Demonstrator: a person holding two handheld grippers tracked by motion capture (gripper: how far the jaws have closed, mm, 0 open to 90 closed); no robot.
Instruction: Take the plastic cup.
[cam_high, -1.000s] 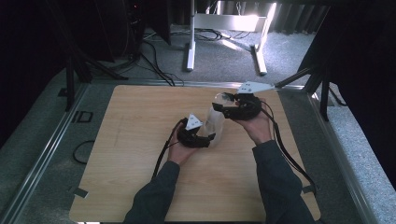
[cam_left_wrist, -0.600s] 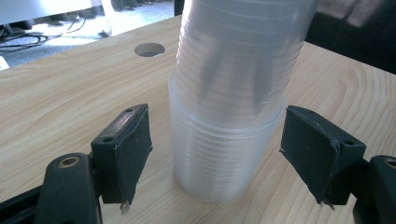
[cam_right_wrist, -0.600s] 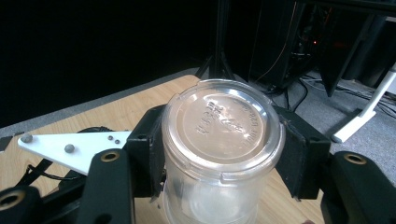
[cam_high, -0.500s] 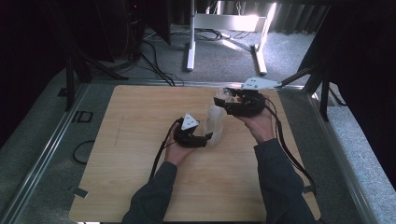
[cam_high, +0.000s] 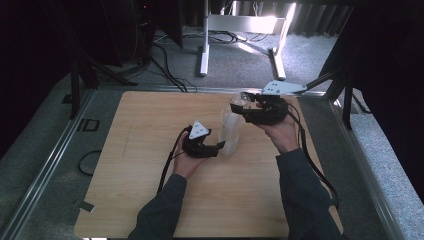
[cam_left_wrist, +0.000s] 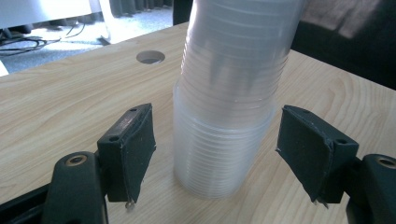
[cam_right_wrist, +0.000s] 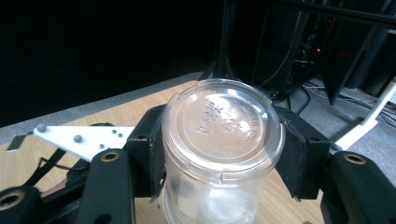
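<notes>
One stack of clear cups (cam_high: 231, 131) on the table (cam_high: 125, 150) — ribbed, nested, upside down. Left gripper (cam_left_wrist: 215, 154) gapes around its base; right gripper (cam_right_wrist: 224, 154) clamps the top cup (cam_right_wrist: 223, 140).

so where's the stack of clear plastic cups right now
The stack of clear plastic cups stands upside down near the table's middle in the high view, between the open left gripper and the right gripper clamping its top.

The cup stack (cam_high: 231, 134) stands mid-table (cam_high: 140, 200), left tool (cam_high: 220, 146) beside its base, right tool (cam_high: 240, 106) at its top

Cup stack (cam_left_wrist: 224, 116) between open gripper (cam_left_wrist: 224, 154).
</notes>
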